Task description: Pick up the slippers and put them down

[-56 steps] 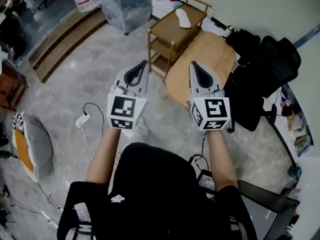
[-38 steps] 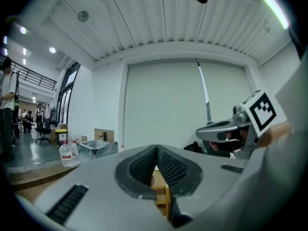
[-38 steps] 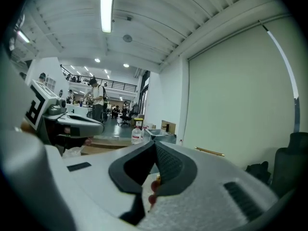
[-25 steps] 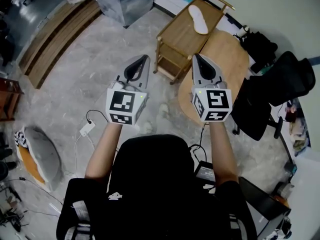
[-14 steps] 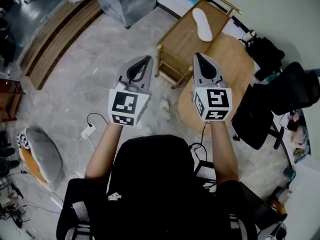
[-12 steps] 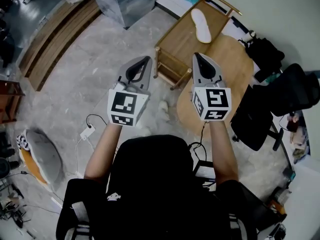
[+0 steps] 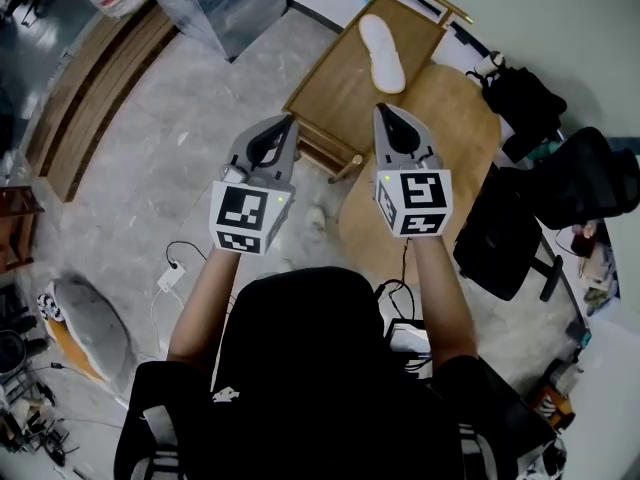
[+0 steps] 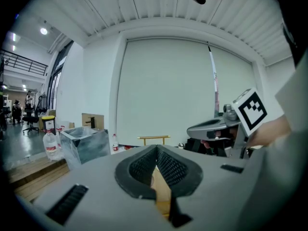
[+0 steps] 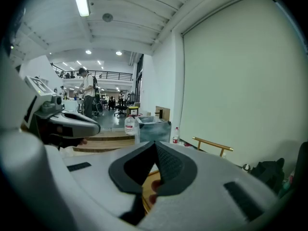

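Note:
One white slipper (image 7: 381,52) lies on the top of a wooden shelf cart (image 7: 330,93), in the head view's upper middle. My left gripper (image 7: 289,120) is held in the air just short of the cart's near left corner, its jaws shut with nothing between them. My right gripper (image 7: 381,109) hovers over the cart's near right corner, a short way before the slipper, also shut and empty. In the left gripper view the pads (image 8: 166,166) meet at the tip (image 8: 156,148). The right gripper view shows the same closed tip (image 9: 155,144). No second slipper shows.
A round wooden table (image 7: 445,133) stands right of the cart, with a black chair (image 7: 545,203) and a black bag (image 7: 520,93) beyond. A metallic box (image 7: 240,3) and wooden steps (image 7: 80,98) lie far left. A power strip (image 7: 168,276) and cables lie on the floor.
Both grippers and the head view have moved forward toward the cart, so the slipper now sits closer to the jaw tips. Both grippers stayed shut.

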Demonstrator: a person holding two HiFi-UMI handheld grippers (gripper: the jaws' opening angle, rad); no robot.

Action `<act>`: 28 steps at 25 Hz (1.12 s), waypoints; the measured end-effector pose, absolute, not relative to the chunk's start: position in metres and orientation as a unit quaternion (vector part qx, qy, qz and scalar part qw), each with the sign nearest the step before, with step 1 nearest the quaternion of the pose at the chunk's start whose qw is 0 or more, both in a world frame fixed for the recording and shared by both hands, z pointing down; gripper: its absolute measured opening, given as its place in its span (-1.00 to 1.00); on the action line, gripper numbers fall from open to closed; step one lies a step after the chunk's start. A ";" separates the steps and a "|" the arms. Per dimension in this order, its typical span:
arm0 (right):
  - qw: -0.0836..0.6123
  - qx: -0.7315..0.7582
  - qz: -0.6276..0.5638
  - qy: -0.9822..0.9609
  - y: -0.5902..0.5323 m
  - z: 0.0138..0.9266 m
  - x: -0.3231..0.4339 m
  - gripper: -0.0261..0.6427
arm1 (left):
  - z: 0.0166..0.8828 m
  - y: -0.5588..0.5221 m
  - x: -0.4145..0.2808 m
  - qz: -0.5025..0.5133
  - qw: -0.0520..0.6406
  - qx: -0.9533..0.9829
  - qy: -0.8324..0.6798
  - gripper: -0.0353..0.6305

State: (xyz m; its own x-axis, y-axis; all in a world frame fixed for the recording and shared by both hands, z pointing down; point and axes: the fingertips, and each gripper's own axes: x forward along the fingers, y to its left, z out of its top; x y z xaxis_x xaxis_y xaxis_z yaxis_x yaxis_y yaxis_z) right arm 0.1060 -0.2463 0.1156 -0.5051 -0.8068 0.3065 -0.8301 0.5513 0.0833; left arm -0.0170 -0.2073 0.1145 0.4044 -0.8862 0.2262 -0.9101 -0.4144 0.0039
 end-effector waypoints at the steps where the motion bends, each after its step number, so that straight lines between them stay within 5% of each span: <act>1: 0.161 0.472 0.040 -0.866 -0.252 0.120 0.108 -0.96 | 0.119 -0.214 -0.013 0.097 0.067 0.837 -0.535 -0.88; 28: 0.248 0.494 0.169 -0.816 -0.360 0.297 0.179 -0.96 | 0.292 -0.335 0.067 0.172 0.181 0.852 -0.460 -0.88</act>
State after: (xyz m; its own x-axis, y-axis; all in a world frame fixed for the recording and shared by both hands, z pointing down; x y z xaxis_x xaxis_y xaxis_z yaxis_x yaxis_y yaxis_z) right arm 0.1788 -0.3595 0.2966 -0.3902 -0.7222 0.5712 -0.8896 0.4557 -0.0316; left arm 0.0673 -0.3352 0.2921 0.5173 -0.7221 0.4593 -0.8463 -0.5113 0.1494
